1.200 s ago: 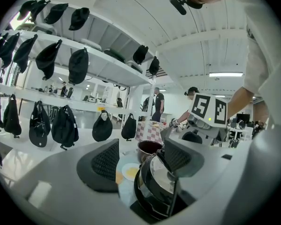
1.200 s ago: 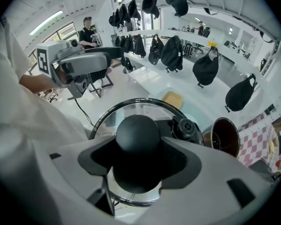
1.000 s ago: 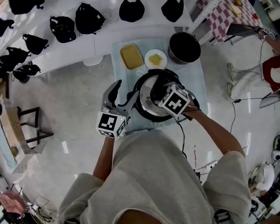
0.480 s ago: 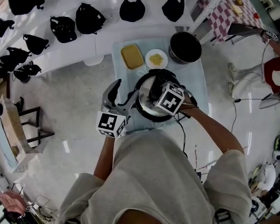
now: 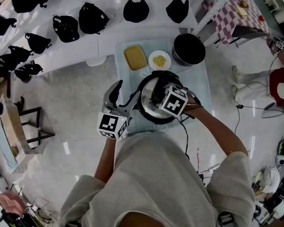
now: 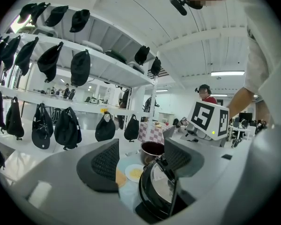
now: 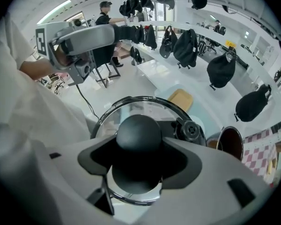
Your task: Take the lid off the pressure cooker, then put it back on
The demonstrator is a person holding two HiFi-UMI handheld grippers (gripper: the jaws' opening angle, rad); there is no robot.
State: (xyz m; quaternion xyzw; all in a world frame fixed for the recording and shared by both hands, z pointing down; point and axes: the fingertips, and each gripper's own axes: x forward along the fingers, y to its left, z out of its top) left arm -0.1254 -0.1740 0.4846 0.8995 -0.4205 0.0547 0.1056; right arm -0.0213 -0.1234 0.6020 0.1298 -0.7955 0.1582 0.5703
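White shelving (image 5: 109,34) hung with black bags (image 5: 92,18) fills the space well beyond both tongs. Nearer, a pale blue tabletop (image 5: 124,82) stretches under and ahead of them. The pressure cooker (image 5: 146,111) stands on it, directly beneath the right tongs (image 7: 138,154) and just to the right of the left tongs (image 6: 141,162). Its glass lid (image 7: 131,108) sits on the cooker, rimmed in metal, under the right tongs. Past the right tongs, at the far end of the tabletop, stands a dark pot (image 5: 188,48), well apart from them. Ahead of the left tongs lies a tan rectangular slab (image 5: 134,57), and a small white plate (image 5: 158,59) of yellow food sits just beside it, between the slab and the pot. The right tongs point steeply down and are closed on the lid's round black knob (image 7: 138,131), one jaw pressed to each side of it. The left tongs are held nearly level beside the cooker with their jaws wide and nothing gripped. The cooker's rim lies low by the right-hand jaw, and whether it touches that jaw cannot be told.
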